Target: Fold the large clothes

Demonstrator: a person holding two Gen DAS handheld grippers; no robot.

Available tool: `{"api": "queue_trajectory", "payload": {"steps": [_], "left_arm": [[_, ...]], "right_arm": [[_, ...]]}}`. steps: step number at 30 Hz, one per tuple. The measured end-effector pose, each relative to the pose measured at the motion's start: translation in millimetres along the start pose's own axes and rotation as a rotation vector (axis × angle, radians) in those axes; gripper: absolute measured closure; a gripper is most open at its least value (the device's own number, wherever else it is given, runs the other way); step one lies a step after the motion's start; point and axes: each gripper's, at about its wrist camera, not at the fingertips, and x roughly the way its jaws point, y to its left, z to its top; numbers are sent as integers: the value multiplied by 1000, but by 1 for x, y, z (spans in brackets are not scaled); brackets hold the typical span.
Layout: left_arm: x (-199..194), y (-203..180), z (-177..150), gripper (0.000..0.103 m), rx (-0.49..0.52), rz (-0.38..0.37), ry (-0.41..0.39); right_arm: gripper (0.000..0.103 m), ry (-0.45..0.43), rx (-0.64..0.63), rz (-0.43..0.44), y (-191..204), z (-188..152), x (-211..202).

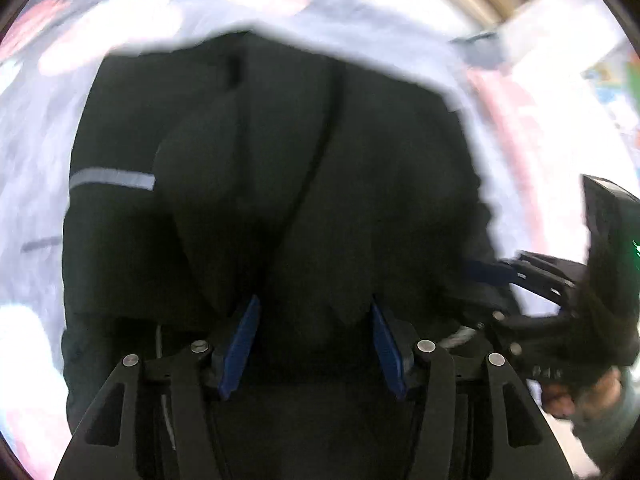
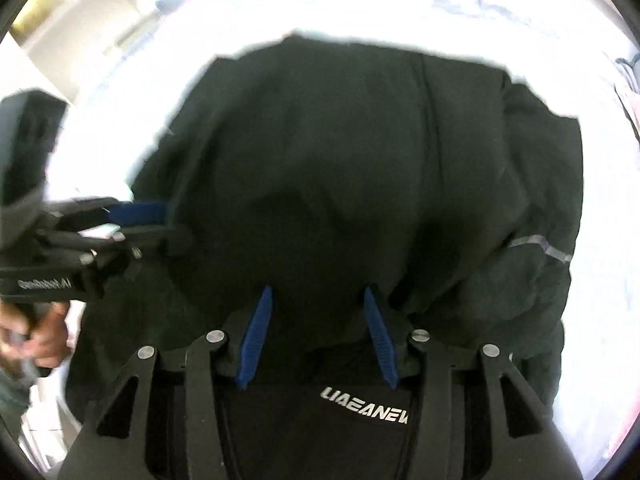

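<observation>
A large black jacket (image 1: 300,168) with a grey reflective stripe (image 1: 112,179) on its sleeve lies on a pale bedsheet and fills both views; in the right wrist view (image 2: 340,152) a white logo (image 2: 366,404) shows near the camera. My left gripper (image 1: 314,304) is open, its blue pads apart, with jacket fabric bunched between and over the jaws. My right gripper (image 2: 316,292) is open the same way over the fabric. Each gripper shows from the side in the other's view: the right one (image 1: 492,272) and the left one (image 2: 140,214).
The pale patterned bedsheet (image 1: 36,128) surrounds the jacket, overexposed white in the right wrist view (image 2: 400,20). White shelving (image 2: 68,28) stands at the far left. The person's hands (image 1: 580,396) (image 2: 36,340) hold the gripper handles.
</observation>
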Motion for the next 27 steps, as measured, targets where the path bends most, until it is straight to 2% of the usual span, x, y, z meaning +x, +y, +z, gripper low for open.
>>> {"api": "queue_trajectory", "payload": {"steps": [3, 6, 8, 14, 19, 22, 27], "left_arm": [[15, 2, 2, 46, -16, 16, 38], [-15, -10, -4, 46, 17, -4, 2], [-36, -7, -15, 46, 0, -26, -19], [-117, 41, -78, 46, -157, -18, -102], [-166, 94, -132, 46, -303, 82, -133], [-183, 121, -165, 46, -400, 56, -155], [-182, 145, -198, 46, -491, 11, -125]], "right_arm": [[52, 32, 54, 29, -10, -3, 16], [52, -2, 78, 57, -14, -13, -8], [52, -29, 80, 67, -18, -27, -27], [52, -56, 117, 51, -41, -72, -72], [51, -39, 207, 13, -76, -125, -92], [51, -29, 275, 5, -94, -150, -98], [51, -8, 366, -9, -119, -188, -106]]}}
